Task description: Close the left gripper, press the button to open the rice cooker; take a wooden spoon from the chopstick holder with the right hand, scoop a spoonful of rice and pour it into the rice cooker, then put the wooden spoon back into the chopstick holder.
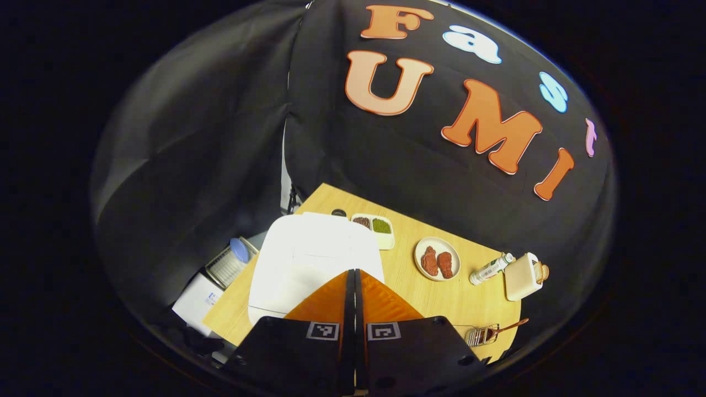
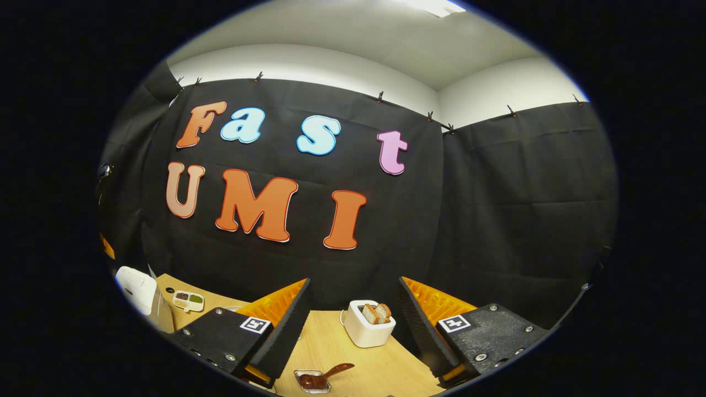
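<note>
Left gripper [image 1: 354, 275] pinched closed, empty, poised over cooker [image 1: 309, 259] for button press; right gripper [image 2: 353, 325] wide apart, empty, spoon [image 2: 322, 376] at 6 o'clock.

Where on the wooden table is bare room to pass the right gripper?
Bare wood lies between the round plate of red meat and the small holder with the wooden spoon. Crowded: the white rice cooker beside the divided dish, and the bottle by the toaster.

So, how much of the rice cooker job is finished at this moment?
Done: the left gripper is closed, fingers together above the white rice cooker. In hand: its lid looks shut, so the button press is pending. Left: the right gripper is open and empty; the brown wooden spoon rests in a small clear dish, so scooping and returning remain.
</note>
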A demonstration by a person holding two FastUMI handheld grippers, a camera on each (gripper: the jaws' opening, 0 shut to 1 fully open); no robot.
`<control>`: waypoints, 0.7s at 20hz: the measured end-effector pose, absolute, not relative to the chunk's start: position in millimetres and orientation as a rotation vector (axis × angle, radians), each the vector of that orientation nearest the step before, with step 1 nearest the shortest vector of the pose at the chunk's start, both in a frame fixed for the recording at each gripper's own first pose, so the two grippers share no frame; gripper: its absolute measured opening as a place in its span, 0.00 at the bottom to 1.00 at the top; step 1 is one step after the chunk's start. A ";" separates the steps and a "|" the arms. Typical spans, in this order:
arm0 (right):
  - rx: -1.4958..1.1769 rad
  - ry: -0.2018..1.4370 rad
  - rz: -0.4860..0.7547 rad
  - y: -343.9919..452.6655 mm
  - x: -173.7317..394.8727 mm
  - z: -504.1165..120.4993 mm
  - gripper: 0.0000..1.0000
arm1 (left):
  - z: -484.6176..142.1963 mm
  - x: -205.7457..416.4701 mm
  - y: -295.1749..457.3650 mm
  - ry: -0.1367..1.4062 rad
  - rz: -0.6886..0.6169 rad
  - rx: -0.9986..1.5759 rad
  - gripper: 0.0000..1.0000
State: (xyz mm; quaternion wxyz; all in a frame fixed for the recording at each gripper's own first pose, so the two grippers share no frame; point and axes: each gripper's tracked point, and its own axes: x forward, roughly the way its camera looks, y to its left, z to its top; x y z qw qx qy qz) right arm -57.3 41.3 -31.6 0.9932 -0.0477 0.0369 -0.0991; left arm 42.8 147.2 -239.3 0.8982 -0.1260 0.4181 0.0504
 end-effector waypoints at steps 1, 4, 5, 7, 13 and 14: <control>-0.094 0.083 -0.205 39.8 -59.9 -34.2 0.95 | -250.5 38.7 148.9 0.910 0.105 -0.284 0.05; -0.090 0.100 -0.230 36.4 -68.5 -39.6 0.95 | -281.1 34.4 153.8 1.005 0.107 -0.329 0.05; -0.089 0.107 -0.238 34.5 -70.1 -41.7 0.95 | -289.7 33.2 155.2 1.032 0.105 -0.337 0.05; -0.087 0.120 -0.252 32.3 -73.4 -46.2 0.95 | -306.8 31.0 151.6 1.076 0.093 -0.342 0.05; -0.100 0.153 -0.272 29.5 -77.3 -55.3 0.95 | -340.4 22.0 165.6 1.165 0.137 -0.340 0.05; -0.101 0.161 -0.273 28.7 -77.5 -58.4 0.95 | -349.1 16.2 165.9 1.196 0.146 -0.355 0.05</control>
